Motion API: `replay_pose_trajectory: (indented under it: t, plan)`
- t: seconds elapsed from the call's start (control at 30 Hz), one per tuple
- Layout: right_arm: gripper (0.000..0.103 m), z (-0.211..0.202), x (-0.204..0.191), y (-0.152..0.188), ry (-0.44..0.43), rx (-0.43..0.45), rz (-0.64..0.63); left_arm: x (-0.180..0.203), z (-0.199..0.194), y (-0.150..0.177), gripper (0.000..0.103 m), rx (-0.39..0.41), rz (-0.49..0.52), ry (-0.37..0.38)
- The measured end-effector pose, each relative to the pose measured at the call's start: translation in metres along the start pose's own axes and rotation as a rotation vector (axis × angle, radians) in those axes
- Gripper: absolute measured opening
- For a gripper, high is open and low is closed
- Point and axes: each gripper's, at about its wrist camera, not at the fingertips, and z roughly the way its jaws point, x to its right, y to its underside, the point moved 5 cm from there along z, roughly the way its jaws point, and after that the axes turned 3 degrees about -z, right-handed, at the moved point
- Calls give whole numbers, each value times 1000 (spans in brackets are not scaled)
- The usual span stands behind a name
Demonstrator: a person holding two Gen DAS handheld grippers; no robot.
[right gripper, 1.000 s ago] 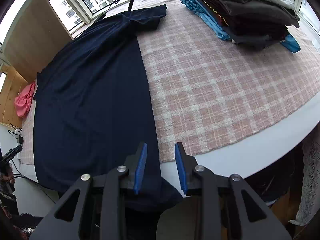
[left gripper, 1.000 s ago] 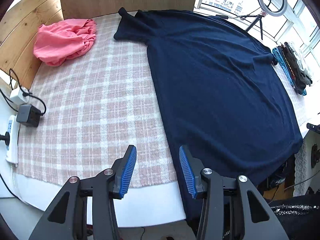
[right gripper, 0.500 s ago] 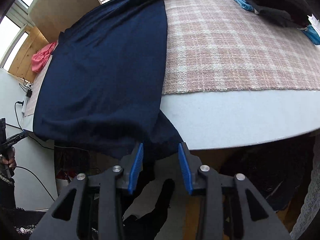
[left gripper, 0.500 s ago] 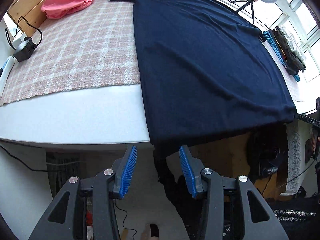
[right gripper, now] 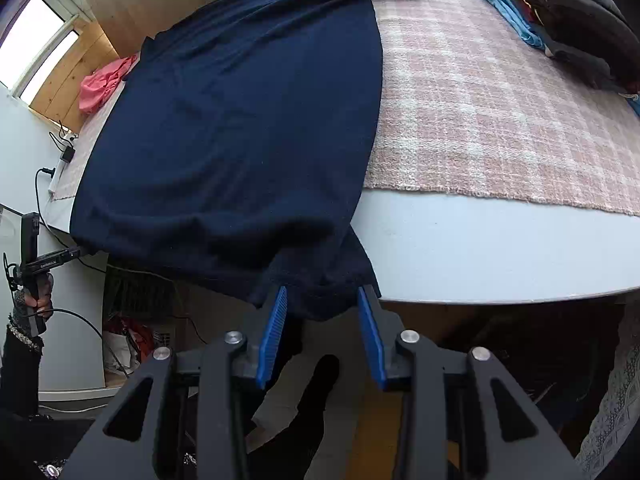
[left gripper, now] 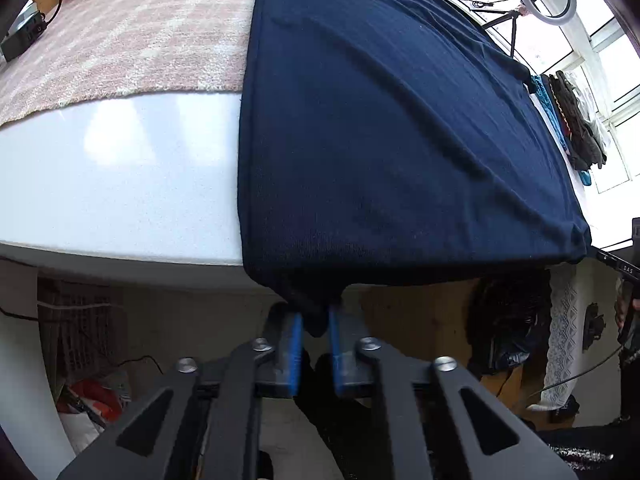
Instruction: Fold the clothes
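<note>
Navy shirt (left gripper: 392, 128) hem — left gripper (left gripper: 315, 328) jaws pinched

Shirt (left gripper: 384, 128) solid navy; blanket (right gripper: 500, 120) pink-and-cream plaid on a white table (left gripper: 120, 184). Gripper pads (right gripper: 273, 330) blue, frames black. Crumpled garment (right gripper: 102, 84) coral pink; stack (right gripper: 560, 20) dark grey over teal.

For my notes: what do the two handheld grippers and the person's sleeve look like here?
Both the left gripper and right gripper have black angular linkage arms with silver round bolts and ribbed blue finger pads. Seen from the right wrist, the left one's black handle trails a black cable; the sleeve is black with a sparkly cuff.
</note>
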Motion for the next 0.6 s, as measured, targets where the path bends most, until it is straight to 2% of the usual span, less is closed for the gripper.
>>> replay_pose_trajectory:
  t: [0.1, 0.3, 0.5, 0.6]
  plan:
    - [36, -12, 8, 3, -7, 25, 30, 2, -15, 6, 2, 3, 7, 9]
    - [36, -27, 24, 11, -36, 65, 63, 13, -87, 13, 2, 75, 49, 42]
    - [36, -9, 0, 2, -56, 79, -58, 25, -118, 5, 2, 107, 107, 4]
    - [34, 9, -9, 2, -31, 19, -96, 35, -123, 4, 2, 108, 111, 2]
